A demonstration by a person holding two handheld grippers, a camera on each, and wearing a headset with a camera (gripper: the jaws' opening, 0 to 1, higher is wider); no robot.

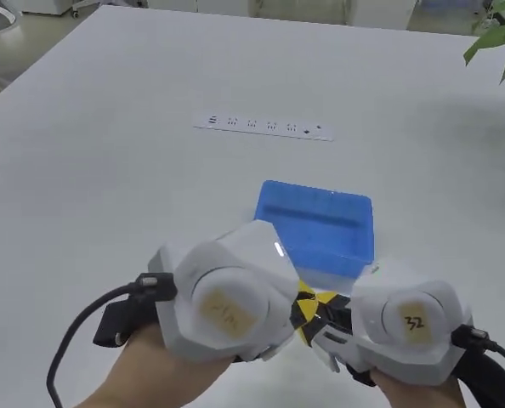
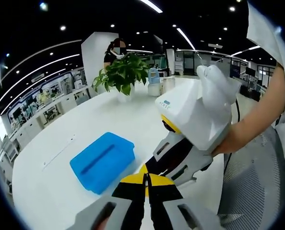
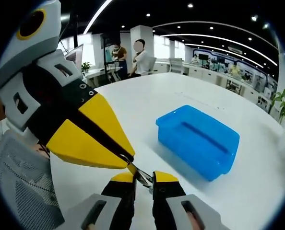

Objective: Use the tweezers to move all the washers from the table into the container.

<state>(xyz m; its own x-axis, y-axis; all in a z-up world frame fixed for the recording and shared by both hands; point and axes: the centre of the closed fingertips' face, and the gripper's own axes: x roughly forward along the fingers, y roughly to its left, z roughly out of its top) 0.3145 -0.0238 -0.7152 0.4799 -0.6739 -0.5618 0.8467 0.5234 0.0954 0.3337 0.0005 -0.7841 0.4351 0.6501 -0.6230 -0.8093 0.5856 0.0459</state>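
1. The container [image 1: 316,223] in front of you is a blue plastic tub, rectangular with rounded corners and a smooth, slightly glossy skin. It stands on the table [image 1: 108,170], just beyond your two grippers.
2. What shows of its inside is plain blue plastic, with one long, shallow recess running along its length.
3. Your left gripper [image 2: 146,179] has its fingers [image 3: 92,129] closed to a thin dark line. They are wedge-shaped, yellow at the tips and black behind. A thin, shiny strip of metal, the tweezers [image 3: 140,173], sticks out from their tip in the right gripper view.
4. Your right gripper [image 3: 143,182] keeps a narrow gap between its yellow-capped fingers, and the free end of the tweezers lies in that gap. You cannot tell from these views whether those fingers press on the metal.
5. The two grippers meet tip to tip, low and near you, on your side of the container. Both have white, rounded, matte bodies.
6. The table is white, flat and smooth. A slim white power strip [image 1: 265,127] lies on it beyond the container, well apart from it.
7. A leafy green plant [image 2: 123,72] stands at the table's far edge.
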